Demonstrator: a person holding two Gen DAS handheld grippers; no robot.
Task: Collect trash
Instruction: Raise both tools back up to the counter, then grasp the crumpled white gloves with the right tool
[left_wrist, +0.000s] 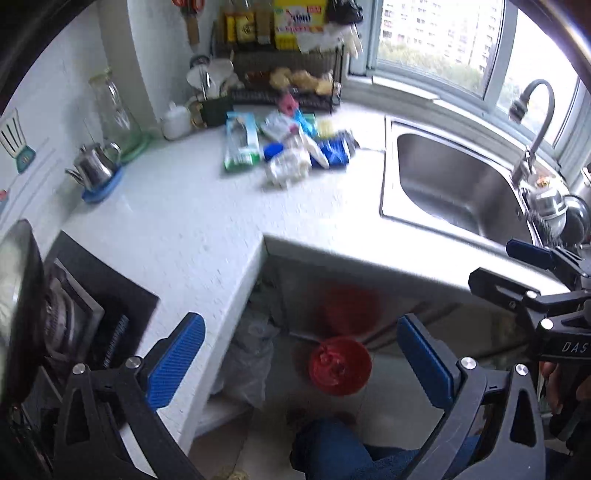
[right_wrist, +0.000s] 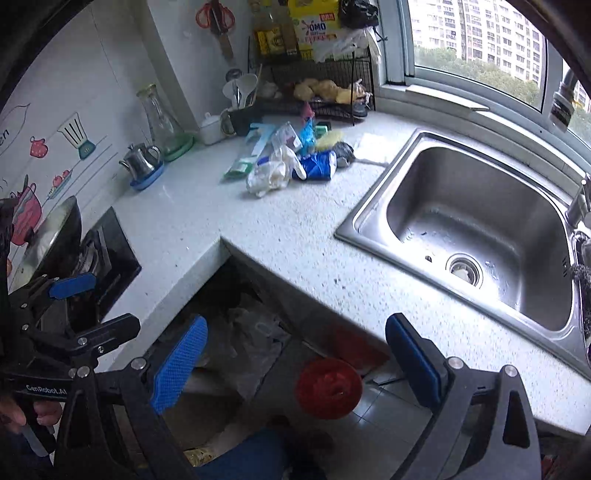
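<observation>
Both grippers are hanging above the inner corner of an L-shaped pale speckled counter, pointing steeply down. The left gripper is standing released, its blue pads spread wide with nothing between them; through the gap a red round container is showing on the tiled floor, with a crumpled clear plastic bag just to its left under the counter edge. The right gripper is also standing wide and gripping nothing, framing the same red container and plastic bag at the lower centre of its frame.

The trash is lying in a heap on the counter at the upper centre of both frames, well apart from the grippers: a crushed blue can, a crumpled white wrapper touching it on the left, a green and white packet and several smaller wrappers behind them. A wire rack is standing just behind the heap, by the window.

A steel sink is filling the right of the right wrist frame, its tap curving over it in the left wrist frame. A small metal pot on a blue coaster and a glass carafe are standing at the upper left near the wall, and a stove with a pan is sitting at the left edge. A blue trouser leg is showing at the bottom
</observation>
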